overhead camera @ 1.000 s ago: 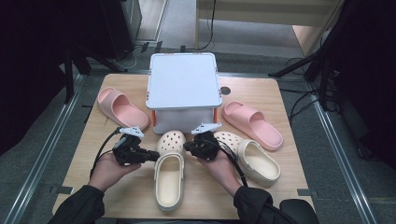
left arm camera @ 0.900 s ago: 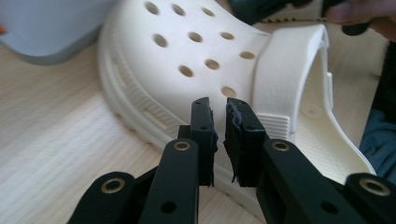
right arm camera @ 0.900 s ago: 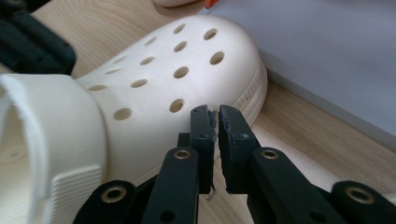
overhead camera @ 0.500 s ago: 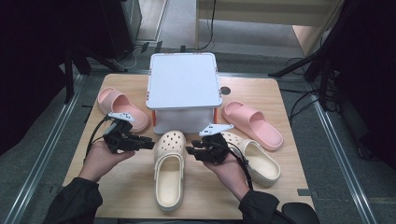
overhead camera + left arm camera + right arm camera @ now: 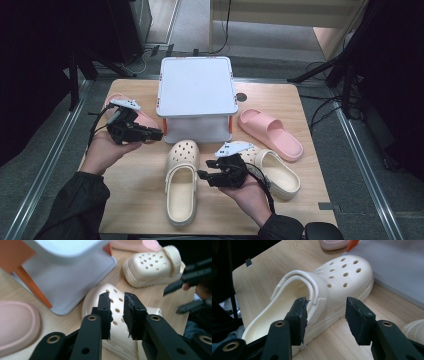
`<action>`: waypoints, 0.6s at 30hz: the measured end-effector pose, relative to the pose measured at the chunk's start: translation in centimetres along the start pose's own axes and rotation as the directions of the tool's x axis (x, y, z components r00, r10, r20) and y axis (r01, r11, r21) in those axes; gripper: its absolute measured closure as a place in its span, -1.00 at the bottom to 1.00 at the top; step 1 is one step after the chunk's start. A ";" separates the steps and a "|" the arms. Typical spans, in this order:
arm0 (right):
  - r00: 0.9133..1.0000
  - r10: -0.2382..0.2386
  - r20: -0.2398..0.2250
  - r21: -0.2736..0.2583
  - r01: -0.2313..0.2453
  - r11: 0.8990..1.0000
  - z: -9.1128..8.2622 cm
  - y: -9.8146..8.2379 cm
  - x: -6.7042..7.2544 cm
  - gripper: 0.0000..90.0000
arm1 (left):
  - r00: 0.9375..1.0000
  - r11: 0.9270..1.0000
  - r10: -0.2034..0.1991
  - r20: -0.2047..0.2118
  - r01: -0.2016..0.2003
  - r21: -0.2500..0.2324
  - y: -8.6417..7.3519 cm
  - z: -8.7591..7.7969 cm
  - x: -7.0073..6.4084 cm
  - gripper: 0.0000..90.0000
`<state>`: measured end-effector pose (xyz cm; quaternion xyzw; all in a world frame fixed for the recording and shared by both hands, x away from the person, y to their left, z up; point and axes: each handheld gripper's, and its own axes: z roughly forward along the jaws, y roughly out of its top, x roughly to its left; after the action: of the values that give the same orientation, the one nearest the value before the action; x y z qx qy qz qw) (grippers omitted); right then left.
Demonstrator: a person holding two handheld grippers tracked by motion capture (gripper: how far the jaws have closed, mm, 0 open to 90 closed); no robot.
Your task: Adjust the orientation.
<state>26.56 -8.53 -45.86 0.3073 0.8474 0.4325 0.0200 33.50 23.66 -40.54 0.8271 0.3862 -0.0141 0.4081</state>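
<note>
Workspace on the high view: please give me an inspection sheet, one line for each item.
Surface: light wooden table, fully loaded.
Job's things: two cream perforated rubber clogs, one centre, one right of it.
Clutter: white lidded plastic box with orange clips; two pink foam slides, left and right.
Grippers: left tongs narrowly open, empty; right tongs open, empty; both jaws just moved.
Cables: black lead trails from right tongs.
Surroundings: grey floor, dark stands.

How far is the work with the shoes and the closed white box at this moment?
Done: nothing visibly; the white box is closed, and the two cream clogs and two pink slippers lie on the table. In hand: the left gripper and right gripper hold nothing. Left: probably all shoe handling.
</note>
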 end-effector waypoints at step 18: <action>0.999 0.039 -0.004 0.024 -0.039 0.999 0.9 -1.5 1.6 -0.07 | 0.998 0.998 0.055 -0.018 -0.056 -0.034 5.6 -0.9 1.2 0.95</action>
<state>24.77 -7.70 -47.15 0.3230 0.8465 0.4232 0.0058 37.75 23.02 -36.59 0.8304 0.3668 0.0107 0.4193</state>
